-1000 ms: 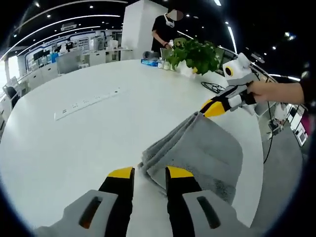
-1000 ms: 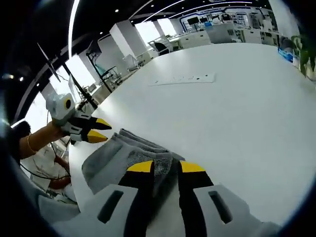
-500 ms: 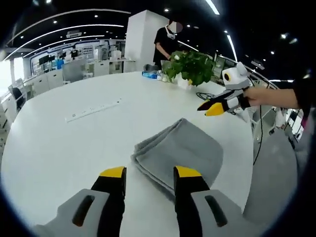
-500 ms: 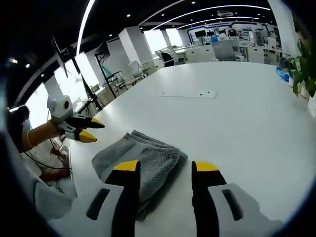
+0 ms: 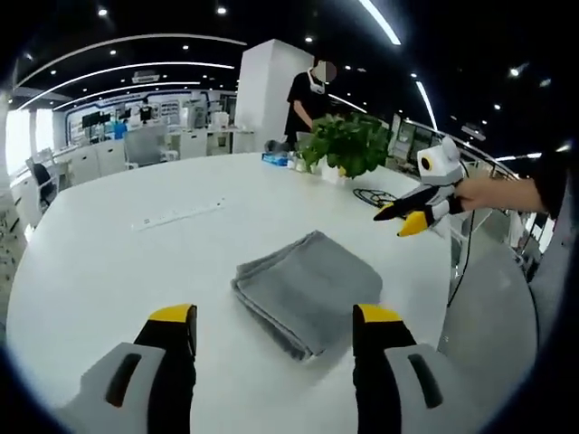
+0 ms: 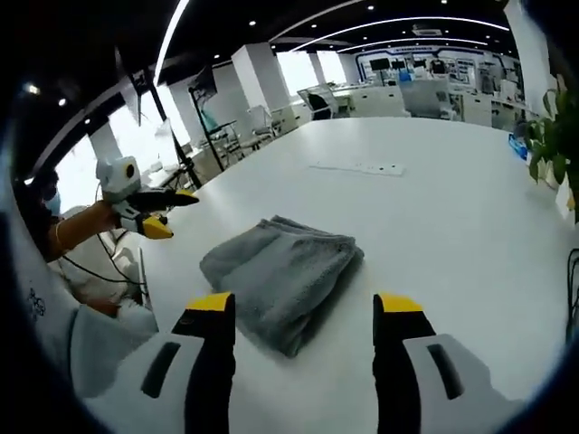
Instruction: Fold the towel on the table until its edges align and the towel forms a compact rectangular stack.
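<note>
I can't make out the folds on the far side of the grey towel (image 5: 308, 289). It lies as a compact folded stack on the white table (image 5: 109, 262), ahead of my left gripper (image 5: 274, 327) and right gripper (image 6: 306, 312), touching neither. Both sets of jaws stand wide apart, holding nothing. A potted plant (image 5: 348, 143) and power strip (image 5: 176, 215) sit beyond, in an open office.

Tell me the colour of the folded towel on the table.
Plain grey; the towel shows best in the left gripper view.
</note>
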A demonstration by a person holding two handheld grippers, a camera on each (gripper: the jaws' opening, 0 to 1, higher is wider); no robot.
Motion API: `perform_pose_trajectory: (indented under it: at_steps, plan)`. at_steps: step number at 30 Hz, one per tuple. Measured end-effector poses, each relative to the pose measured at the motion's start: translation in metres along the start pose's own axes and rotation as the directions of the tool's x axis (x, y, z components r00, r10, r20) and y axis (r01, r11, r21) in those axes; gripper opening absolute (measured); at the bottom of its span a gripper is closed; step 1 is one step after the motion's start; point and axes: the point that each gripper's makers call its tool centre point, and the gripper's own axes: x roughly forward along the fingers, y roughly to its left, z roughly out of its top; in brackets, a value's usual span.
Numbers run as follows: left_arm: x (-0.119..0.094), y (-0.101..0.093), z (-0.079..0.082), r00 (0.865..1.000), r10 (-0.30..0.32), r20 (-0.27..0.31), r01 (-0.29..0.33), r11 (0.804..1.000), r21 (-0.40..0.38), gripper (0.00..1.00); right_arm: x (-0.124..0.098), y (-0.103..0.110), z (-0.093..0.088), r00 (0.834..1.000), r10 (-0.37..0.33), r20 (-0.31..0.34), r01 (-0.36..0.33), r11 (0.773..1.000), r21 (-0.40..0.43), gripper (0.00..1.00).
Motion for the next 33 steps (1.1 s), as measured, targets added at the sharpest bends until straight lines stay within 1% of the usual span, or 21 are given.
perform_pose_trajectory:
  at_steps: [2, 5, 7, 9, 11, 13, 16, 17, 18, 22, 24, 27, 30, 32, 33]
  plan:
    - [-0.007, -0.003, -0.003, 1.0, 0.01, 0.006, -0.01, 1.0, -0.003, 0.8, -0.005, 0.007, -0.006, 1.0, 0.002, 0.003, -0.002, 1.0, 0.003, 0.65]
    - [-0.016, -0.009, -0.009, 1.0, 0.015, 0.013, -0.015, 1.0, -0.012, 0.81, -0.01, 0.014, -0.013, 1.0, -0.002, 0.017, 0.002, 1.0, 0.011, 0.69]
    - [-0.02, -0.012, -0.015, 1.0, 0.011, 0.006, -0.011, 1.0, -0.013, 0.81, -0.013, 0.02, -0.018, 1.0, 0.006, 0.014, -0.006, 1.0, 0.018, 0.7]
    - [-0.024, -0.014, -0.021, 1.0, 0.004, -0.013, -0.004, 1.0, -0.012, 0.81, -0.016, 0.025, -0.023, 1.0, 0.009, 0.01, -0.009, 1.0, 0.025, 0.69]
    - [-0.029, -0.016, -0.024, 1.0, 0.011, -0.019, -0.011, 1.0, 0.0, 0.81, -0.02, 0.029, -0.026, 1.0, 0.006, 0.013, -0.006, 1.0, 0.022, 0.69]
    - [-0.033, -0.017, -0.024, 1.0, 0.015, -0.013, -0.015, 1.0, -0.002, 0.81, -0.022, 0.032, -0.027, 1.0, 0.009, 0.015, -0.009, 1.0, 0.023, 0.69]
    - [-0.039, -0.019, -0.023, 1.0, 0.025, 0.012, -0.024, 1.0, -0.018, 0.81, -0.025, 0.036, -0.028, 1.0, 0.009, 0.02, -0.01, 1.0, 0.023, 0.68]
    - [-0.04, -0.02, -0.023, 0.999, 0.027, 0.021, -0.026, 0.999, -0.023, 0.81, -0.025, 0.038, -0.029, 1.0, 0.014, 0.023, -0.015, 0.999, 0.035, 0.68]
    - [-0.041, -0.021, -0.024, 0.999, 0.026, 0.024, -0.026, 0.999, -0.028, 0.81, -0.026, 0.04, -0.03, 0.999, 0.016, 0.027, -0.018, 0.998, 0.052, 0.67]
    - [-0.044, -0.026, -0.028, 0.999, 0.031, 0.01, -0.031, 0.999, -0.02, 0.82, -0.029, 0.042, -0.033, 0.999, 0.002, 0.034, -0.004, 0.999, 0.044, 0.68]
    - [-0.047, -0.026, -0.026, 0.999, 0.043, 0.023, -0.042, 0.999, -0.025, 0.83, -0.031, 0.042, -0.034, 0.999, -0.007, 0.042, 0.005, 0.999, 0.039, 0.69]
    - [-0.047, -0.026, -0.026, 0.998, 0.056, 0.031, -0.055, 0.998, -0.03, 0.85, -0.033, 0.043, -0.034, 0.998, -0.029, 0.064, 0.028, 0.999, 0.028, 0.74]
    - [-0.049, -0.028, -0.027, 0.998, 0.061, 0.035, -0.06, 0.998, -0.028, 0.88, -0.034, 0.043, -0.035, 0.997, -0.04, 0.073, 0.038, 0.999, 0.025, 0.83]
    - [-0.05, -0.028, -0.026, 0.997, 0.064, 0.042, -0.063, 0.998, -0.027, 0.89, -0.035, 0.043, -0.036, 0.996, -0.046, 0.078, 0.044, 0.999, 0.032, 0.85]
    - [-0.05, -0.028, -0.025, 0.997, 0.067, 0.048, -0.066, 0.997, -0.026, 0.9, -0.037, 0.042, -0.035, 0.994, -0.055, 0.09, 0.053, 0.998, 0.03, 0.87]
